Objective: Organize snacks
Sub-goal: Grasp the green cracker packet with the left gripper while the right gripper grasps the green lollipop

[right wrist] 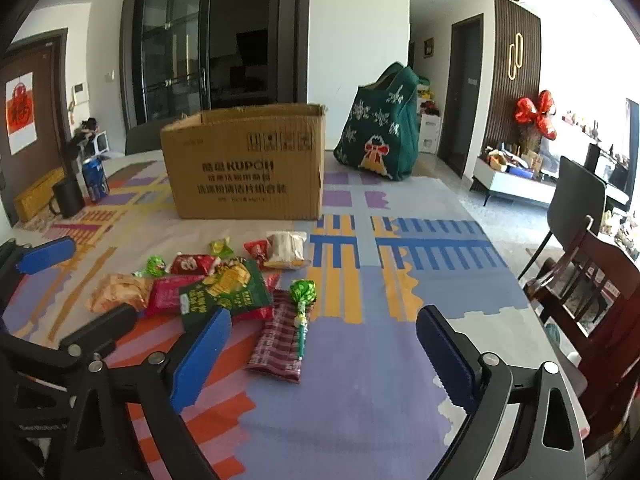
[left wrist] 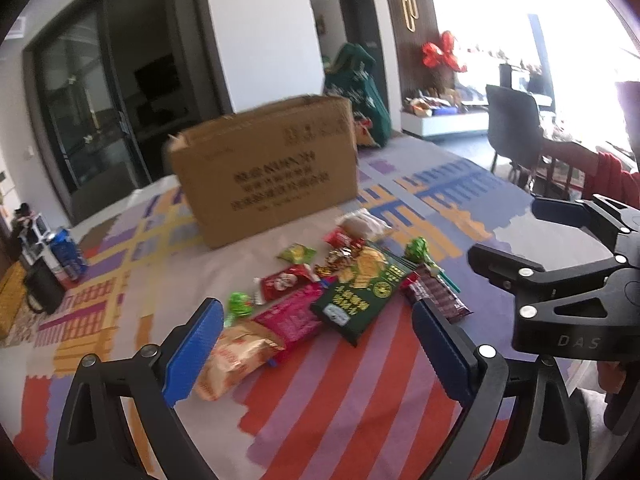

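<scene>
Patterned counter (right wrist: 400,344) w/ cardboard box (right wrist: 244,160), snack packets (right wrist: 224,288) strewn in front; left gripper (left wrist: 316,344) spread over snacks, right gripper (right wrist: 324,348) spread, nothing gripped

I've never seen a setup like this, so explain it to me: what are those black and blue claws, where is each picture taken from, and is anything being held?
A person holds a two-finger tool in each hand, with a camera on each looking along its blue-padded fingers. One picture looks out from the left hand-held gripper, the other from the right hand-held gripper. Both are open and hold nothing. On the colourful patterned tablecloth lies a pile of snacks, among them a dark green crisp packet, a green-wrapped lollipop and a maroon striped packet. Behind them stands an open brown cardboard box.
</scene>
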